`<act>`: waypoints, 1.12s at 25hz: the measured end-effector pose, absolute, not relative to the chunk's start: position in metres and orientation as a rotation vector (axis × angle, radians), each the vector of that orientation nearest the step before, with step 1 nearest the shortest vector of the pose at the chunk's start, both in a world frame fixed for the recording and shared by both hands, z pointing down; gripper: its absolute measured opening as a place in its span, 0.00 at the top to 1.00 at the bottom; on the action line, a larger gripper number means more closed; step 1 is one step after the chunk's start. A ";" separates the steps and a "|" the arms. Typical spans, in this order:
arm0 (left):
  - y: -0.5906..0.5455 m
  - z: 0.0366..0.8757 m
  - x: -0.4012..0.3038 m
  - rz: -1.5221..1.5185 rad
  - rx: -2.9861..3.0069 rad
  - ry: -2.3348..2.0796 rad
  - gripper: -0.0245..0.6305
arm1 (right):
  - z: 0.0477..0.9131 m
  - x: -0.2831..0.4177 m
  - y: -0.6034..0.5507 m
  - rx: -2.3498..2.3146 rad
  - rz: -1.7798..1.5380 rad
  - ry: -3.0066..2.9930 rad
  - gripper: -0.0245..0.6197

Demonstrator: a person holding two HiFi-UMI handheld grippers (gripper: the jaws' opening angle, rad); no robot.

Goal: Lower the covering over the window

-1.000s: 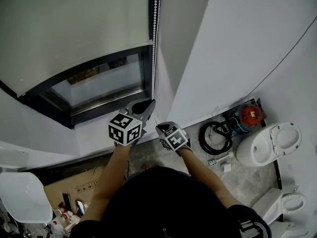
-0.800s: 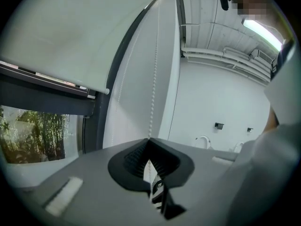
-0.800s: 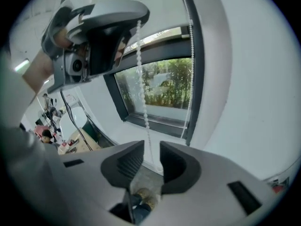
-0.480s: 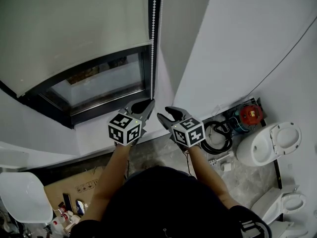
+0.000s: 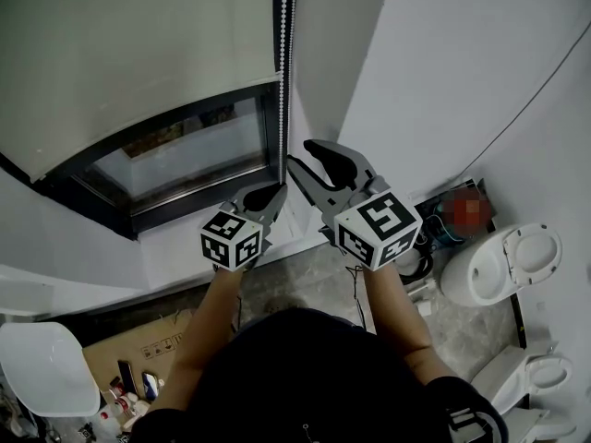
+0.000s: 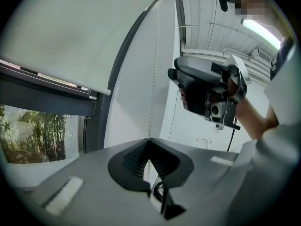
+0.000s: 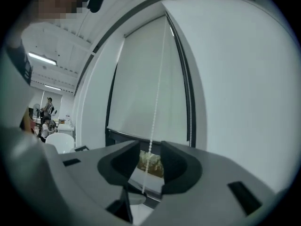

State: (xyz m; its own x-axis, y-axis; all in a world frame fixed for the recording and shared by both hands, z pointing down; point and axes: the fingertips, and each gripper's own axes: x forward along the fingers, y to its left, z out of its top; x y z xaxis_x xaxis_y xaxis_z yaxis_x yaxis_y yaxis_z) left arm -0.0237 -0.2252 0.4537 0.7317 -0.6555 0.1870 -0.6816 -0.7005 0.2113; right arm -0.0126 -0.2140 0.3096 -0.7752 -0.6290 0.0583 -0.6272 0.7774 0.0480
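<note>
Having just opened and risen, the right gripper (image 5: 303,155) frames the bead chain (image 5: 283,63) between parted jaws, the left gripper (image 5: 275,194) staying clamped on it; likely a higher re-grip.

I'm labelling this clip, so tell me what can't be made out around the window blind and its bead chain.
Top of the bead chain: cut off by the head view's upper edge.
Its lower end: hidden behind the left gripper in the head view.
Small floor clutter, lower left: too small to identify, head view.
</note>
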 end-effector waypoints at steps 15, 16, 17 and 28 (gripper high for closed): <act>-0.209 0.482 -0.019 0.245 2.643 -1.016 0.95 | 0.320 -0.043 -0.231 1.027 -0.021 -2.816 0.92; -0.207 0.491 -0.019 0.269 2.629 -1.009 0.95 | 0.329 -0.043 -0.231 1.024 -0.005 -2.804 0.93; -0.206 0.501 -0.018 0.292 2.614 -1.000 0.95 | 0.339 -0.043 -0.231 1.021 0.011 -2.790 0.93; -0.186 0.586 -0.015 0.470 2.478 -0.920 0.94 | 0.427 -0.046 -0.227 0.981 0.112 -2.656 0.93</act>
State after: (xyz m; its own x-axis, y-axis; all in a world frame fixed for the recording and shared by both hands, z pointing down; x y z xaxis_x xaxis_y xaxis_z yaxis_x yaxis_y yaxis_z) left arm -0.0152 -0.1865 0.5864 0.7192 -0.5229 0.4576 -0.6773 -0.6746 0.2936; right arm -0.0458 -0.2267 0.4271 -0.7188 -0.6216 0.3113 -0.6455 0.7630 0.0329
